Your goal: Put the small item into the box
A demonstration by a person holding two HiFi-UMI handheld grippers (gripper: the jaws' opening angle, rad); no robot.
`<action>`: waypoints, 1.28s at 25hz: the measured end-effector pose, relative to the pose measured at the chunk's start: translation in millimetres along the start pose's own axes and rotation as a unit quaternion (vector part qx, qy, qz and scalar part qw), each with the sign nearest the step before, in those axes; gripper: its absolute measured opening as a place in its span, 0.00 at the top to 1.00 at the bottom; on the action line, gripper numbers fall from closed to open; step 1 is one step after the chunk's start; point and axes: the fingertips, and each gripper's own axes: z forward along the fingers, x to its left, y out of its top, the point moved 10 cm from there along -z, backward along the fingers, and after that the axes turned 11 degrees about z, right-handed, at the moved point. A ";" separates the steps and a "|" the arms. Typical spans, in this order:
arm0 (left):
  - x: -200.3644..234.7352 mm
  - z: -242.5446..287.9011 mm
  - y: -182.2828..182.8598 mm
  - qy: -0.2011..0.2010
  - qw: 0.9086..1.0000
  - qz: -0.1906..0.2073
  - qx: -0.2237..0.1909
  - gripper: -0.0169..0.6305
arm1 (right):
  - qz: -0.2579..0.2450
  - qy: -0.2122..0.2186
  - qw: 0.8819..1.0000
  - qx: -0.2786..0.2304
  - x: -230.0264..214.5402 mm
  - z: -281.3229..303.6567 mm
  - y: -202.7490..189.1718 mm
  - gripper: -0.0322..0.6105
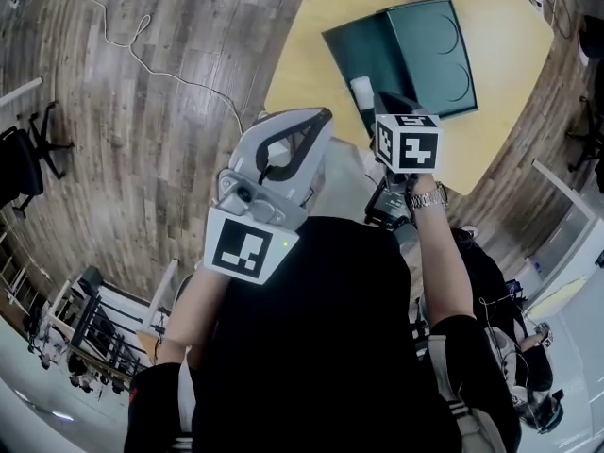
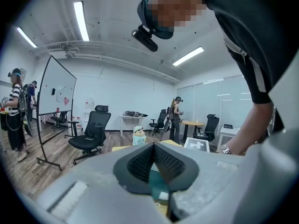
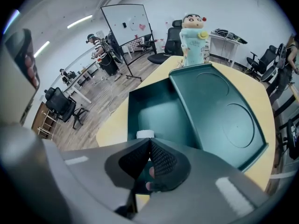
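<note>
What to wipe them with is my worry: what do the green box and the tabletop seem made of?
Box: likely moulded plastic, dark green, smooth with a soft sheen; round shapes are pressed into its lid. Tabletop: perhaps laminate or veneered board, pale yellow, matt; no grain is visible.

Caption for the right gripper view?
Right gripper, jaws shut, white cylinder just past its tips, at the open green box; figurine behind.

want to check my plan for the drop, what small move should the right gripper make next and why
Probably ease the right gripper forward until it hangs over the open box. It looks shut on the small white item, which is at the box's near edge, and the lid lies open alongside.
</note>
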 end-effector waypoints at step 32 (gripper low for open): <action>-15.1 -69.2 38.9 -0.067 0.993 0.057 -0.075 0.97 | 0.073 -0.016 0.954 -0.289 50.3 -204.6 -50.8 0.95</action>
